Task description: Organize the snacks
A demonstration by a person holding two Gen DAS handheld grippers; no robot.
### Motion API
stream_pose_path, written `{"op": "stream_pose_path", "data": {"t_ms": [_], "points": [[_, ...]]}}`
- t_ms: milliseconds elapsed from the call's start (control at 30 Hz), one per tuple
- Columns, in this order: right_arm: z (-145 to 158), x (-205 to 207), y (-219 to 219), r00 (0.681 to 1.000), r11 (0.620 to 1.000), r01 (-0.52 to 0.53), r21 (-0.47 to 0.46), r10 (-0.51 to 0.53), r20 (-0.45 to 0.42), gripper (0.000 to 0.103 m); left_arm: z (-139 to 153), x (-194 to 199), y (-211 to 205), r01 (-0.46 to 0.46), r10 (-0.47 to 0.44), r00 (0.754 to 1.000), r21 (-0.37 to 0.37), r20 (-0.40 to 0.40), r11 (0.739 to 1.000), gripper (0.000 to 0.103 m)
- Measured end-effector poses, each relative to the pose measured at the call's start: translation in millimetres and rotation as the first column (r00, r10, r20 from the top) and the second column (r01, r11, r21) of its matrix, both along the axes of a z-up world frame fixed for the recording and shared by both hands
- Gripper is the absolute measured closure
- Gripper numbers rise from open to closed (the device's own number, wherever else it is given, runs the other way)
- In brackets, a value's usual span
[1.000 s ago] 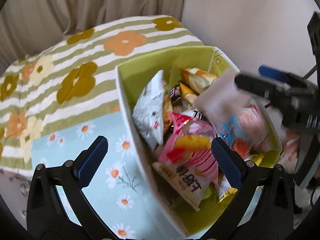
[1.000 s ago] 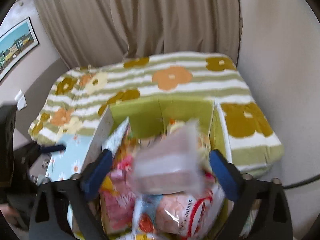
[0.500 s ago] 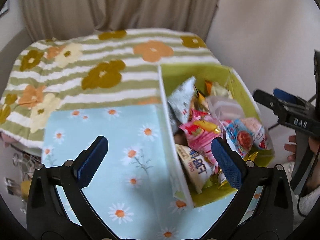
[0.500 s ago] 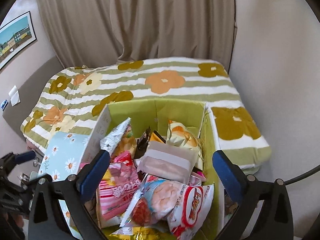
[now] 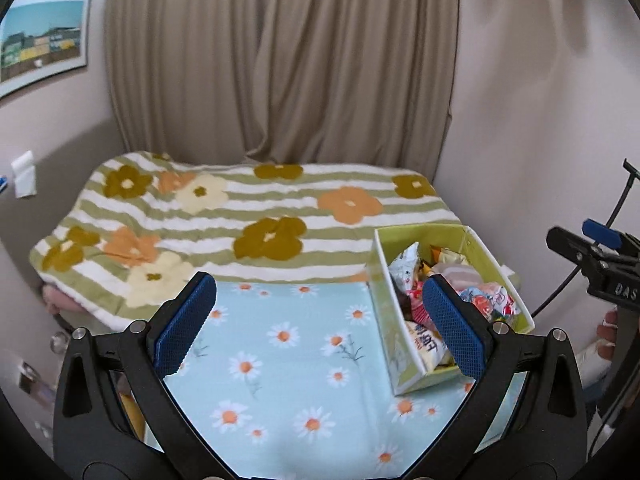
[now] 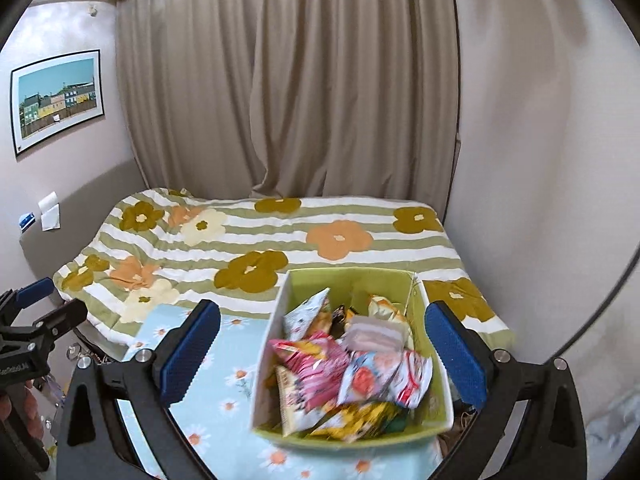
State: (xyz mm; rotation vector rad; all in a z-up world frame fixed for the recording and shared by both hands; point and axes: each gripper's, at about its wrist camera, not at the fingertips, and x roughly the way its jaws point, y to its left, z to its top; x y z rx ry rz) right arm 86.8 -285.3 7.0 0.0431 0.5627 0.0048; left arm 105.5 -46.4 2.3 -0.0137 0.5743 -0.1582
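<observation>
Both jaws apart, empty. Snack packets [image 6: 352, 376] in green box [image 6: 352, 280] between right gripper [image 6: 320, 352] jaws: light, crinkly, slippery; pinch sealed edge. Left gripper [image 5: 316, 324] beside box.

One green box [image 6: 348, 438] of heaped snack packets [image 6: 320, 376], two cloths, two tongs, one framed picture [image 6: 56, 98].

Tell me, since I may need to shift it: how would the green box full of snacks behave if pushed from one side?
The green box looks like thin card, so its walls would probably flex. It sits on a soft daisy-print cloth, which would likely bunch up. Its snack packets are heaped loosely to the rim, so a few might spill.
</observation>
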Motion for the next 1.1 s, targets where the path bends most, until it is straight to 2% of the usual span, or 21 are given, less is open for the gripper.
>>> {"op": "stream_pose_path", "data": {"t_ms": [167,400,700,1100], "points": [[-4,-41,24,1.000,1.000,0.017,-0.012,-0.017,0.012,0.001,3,-42,23,-0.007,0.008,1.000,-0.025,0.020,1.000,0.000],[-7,-67,34,0.998,0.999,0.052,-0.012,-0.052,0.022,0.001,3,-76,28,0.005,-0.004,0.999,-0.014,0.039,1.000,0.000],[-2,-85,34,0.996,0.997,0.082,-0.010,-0.081,0.048,0.001,11,-87,22,0.026,-0.026,0.997,-0.006,0.066,1.000,0.000],[0,-83,38,0.995,0.997,0.079,-0.012,-0.078,0.056,0.001,13,-88,19,0.015,-0.015,0.997,-0.003,0.075,1.000,0.000]]}}
